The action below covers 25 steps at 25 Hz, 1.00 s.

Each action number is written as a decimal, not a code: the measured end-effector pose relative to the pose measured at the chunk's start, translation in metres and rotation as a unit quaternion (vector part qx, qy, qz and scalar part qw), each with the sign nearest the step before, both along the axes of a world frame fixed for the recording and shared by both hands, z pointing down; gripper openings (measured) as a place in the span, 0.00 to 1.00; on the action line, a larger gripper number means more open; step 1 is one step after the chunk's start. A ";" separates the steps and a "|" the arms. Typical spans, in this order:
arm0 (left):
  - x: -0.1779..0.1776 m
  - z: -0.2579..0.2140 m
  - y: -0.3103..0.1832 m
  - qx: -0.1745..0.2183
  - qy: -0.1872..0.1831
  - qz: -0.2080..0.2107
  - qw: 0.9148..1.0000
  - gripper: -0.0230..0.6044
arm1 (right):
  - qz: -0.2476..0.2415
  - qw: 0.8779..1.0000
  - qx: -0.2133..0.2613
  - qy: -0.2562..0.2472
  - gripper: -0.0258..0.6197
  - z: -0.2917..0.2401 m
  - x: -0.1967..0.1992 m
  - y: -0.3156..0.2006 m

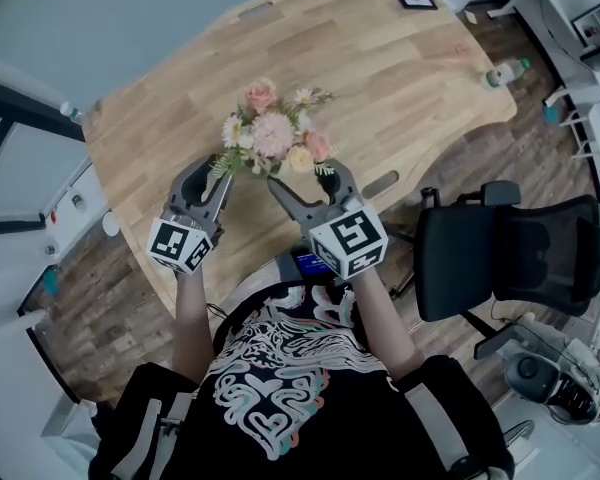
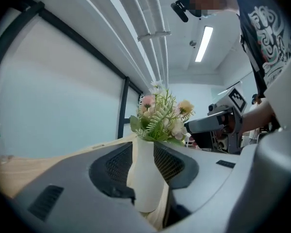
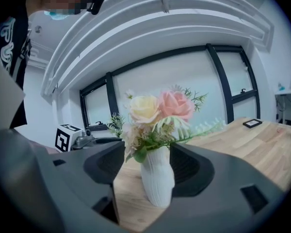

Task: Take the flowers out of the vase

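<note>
Nothing done yet: flowers (image 1: pixel 275 133) in vase (image 3: pixel 157 183) on table (image 1: pixel 400 68). Left gripper (image 1: pixel 212 176) open narrow, right gripper (image 1: pixel 308 180) wide, both framing vase w/o gripping. To do: grab stems, lift out.

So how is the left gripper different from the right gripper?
The left gripper has its jaws only a little apart; the right gripper has them much wider. The white vase nearly fills the left gripper's gap but leaves room in the right gripper's. Both are grey, point at the vase and hold nothing.
</note>
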<state>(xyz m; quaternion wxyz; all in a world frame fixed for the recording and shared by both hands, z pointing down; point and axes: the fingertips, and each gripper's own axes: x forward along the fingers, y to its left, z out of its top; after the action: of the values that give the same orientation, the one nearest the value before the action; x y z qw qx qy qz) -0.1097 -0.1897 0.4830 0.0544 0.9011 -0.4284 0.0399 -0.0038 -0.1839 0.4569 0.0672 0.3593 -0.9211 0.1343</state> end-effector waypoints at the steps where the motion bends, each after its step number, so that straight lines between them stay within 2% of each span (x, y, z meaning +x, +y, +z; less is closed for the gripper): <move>1: 0.002 0.000 0.000 0.001 0.002 0.013 1.000 0.24 | -0.003 1.000 0.005 0.003 0.44 -0.003 -0.001 -0.002; 2: 0.003 0.001 0.000 0.002 0.003 0.026 1.000 0.28 | -0.007 1.000 0.009 0.003 0.44 -0.006 -0.003 -0.003; 3: 0.005 0.002 -0.001 0.002 0.001 0.039 0.999 0.31 | -0.010 1.000 0.011 0.001 0.49 -0.008 -0.005 -0.006; 8: 0.025 0.017 -0.003 -0.006 -0.031 0.112 0.993 0.59 | -0.019 1.000 0.005 -0.005 0.56 -0.004 -0.012 -0.017; 12: 0.038 0.036 -0.013 -0.016 -0.050 0.142 0.989 0.60 | -0.020 1.000 0.001 -0.020 0.56 -0.008 -0.016 -0.024; 17: 0.051 0.041 -0.026 -0.011 -0.045 0.169 0.985 0.60 | -0.026 0.999 0.010 -0.024 0.56 -0.014 -0.022 -0.034; 21: 0.066 0.041 -0.026 -0.002 -0.039 0.218 0.975 0.60 | -0.031 0.999 0.016 -0.031 0.56 -0.019 -0.027 -0.041; 25: 0.071 0.038 -0.030 0.001 -0.042 0.229 0.973 0.60 | -0.041 0.998 0.016 -0.052 0.56 -0.021 -0.030 -0.045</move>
<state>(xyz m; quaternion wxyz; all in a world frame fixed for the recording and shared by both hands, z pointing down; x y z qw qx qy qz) -0.0392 -0.2200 0.5212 0.0255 0.9728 -0.2125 0.0884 -0.0336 -0.2291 0.4358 0.0192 0.3148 -0.9393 0.1353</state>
